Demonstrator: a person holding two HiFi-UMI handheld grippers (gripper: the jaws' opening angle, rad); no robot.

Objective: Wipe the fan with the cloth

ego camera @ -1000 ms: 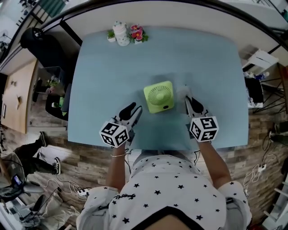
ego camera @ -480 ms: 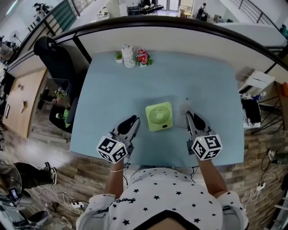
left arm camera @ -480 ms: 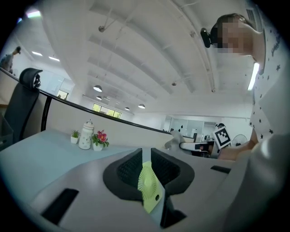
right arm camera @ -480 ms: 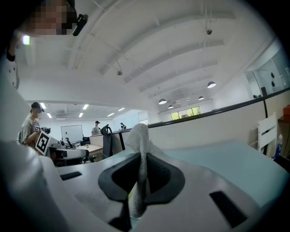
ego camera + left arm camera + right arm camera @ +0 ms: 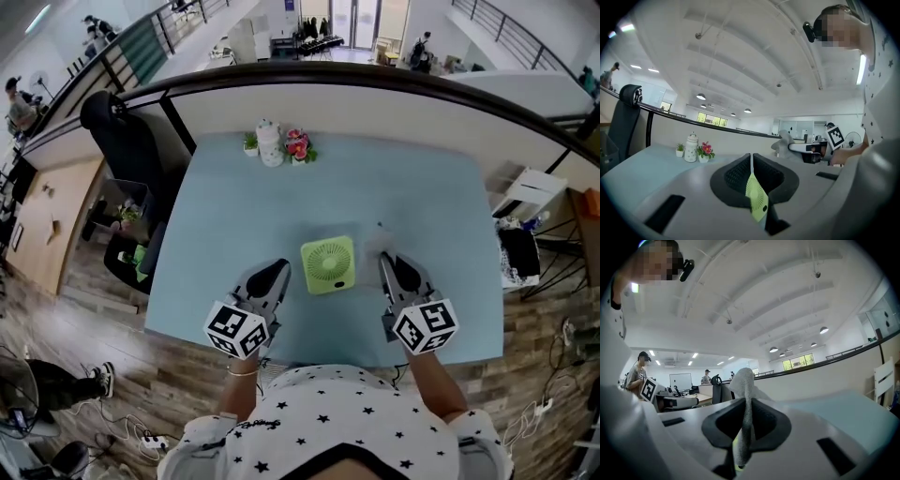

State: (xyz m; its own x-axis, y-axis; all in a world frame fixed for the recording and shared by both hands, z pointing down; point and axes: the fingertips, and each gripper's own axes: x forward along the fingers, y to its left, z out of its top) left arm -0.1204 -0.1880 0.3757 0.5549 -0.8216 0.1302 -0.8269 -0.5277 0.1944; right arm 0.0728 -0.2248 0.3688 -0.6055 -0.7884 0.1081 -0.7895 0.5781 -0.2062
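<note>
Fan [image 5: 329,264] lime green, table [image 5: 422,187] pale blue, cloth [image 5: 746,385] off-white/grey. Shirt [image 5: 347,412] white w/ small black stars. Jar [image 5: 270,142] white, flowers [image 5: 297,143] pink-red, floor [image 5: 534,375] brown & grey wood-grain planks.

White jar [image 5: 270,145], flowers [image 5: 299,146], blue table [image 5: 225,225]

Left tongs [image 5: 274,272] closing up, jaws now shut with nothing between them, view tips up, more room shows past the counter [image 5: 225,206].
</note>
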